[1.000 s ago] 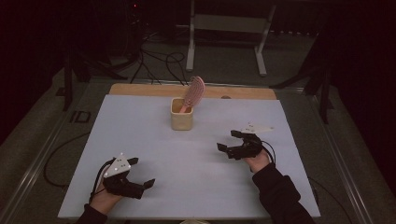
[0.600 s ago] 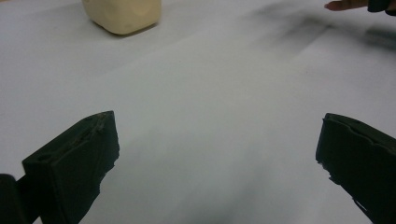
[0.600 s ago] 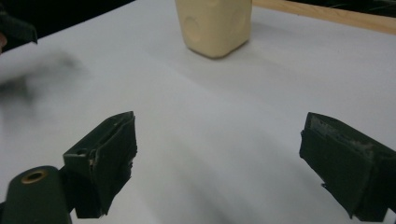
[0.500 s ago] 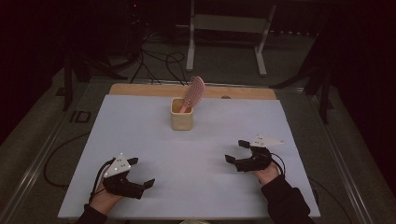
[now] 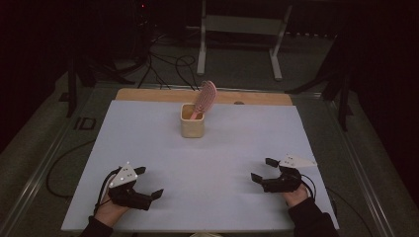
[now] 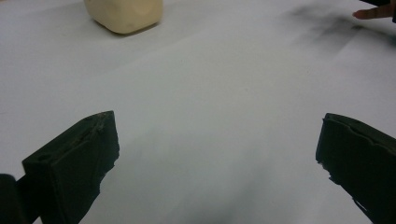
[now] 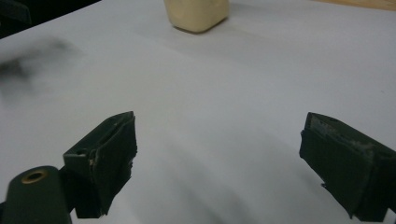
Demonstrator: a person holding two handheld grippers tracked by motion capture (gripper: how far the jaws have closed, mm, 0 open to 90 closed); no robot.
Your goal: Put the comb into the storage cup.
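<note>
High view: hairbrush [image 5: 205, 97] in cup [image 5: 192, 127], well beyond both spread-jawed tools [image 5: 149, 182] [image 5: 263, 169].

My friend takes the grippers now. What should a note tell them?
Left gripper: open, holding nothing, near the table's front left.
Right gripper: open, holding nothing, near the front right.
Cup: upright, far middle of the table, away from both grippers.
Brush: pink, handle down in the cup, leaning right.
Done: the brush sits in the cup.
Left: nothing more shows; probably lift the brush out if it is needed.
</note>
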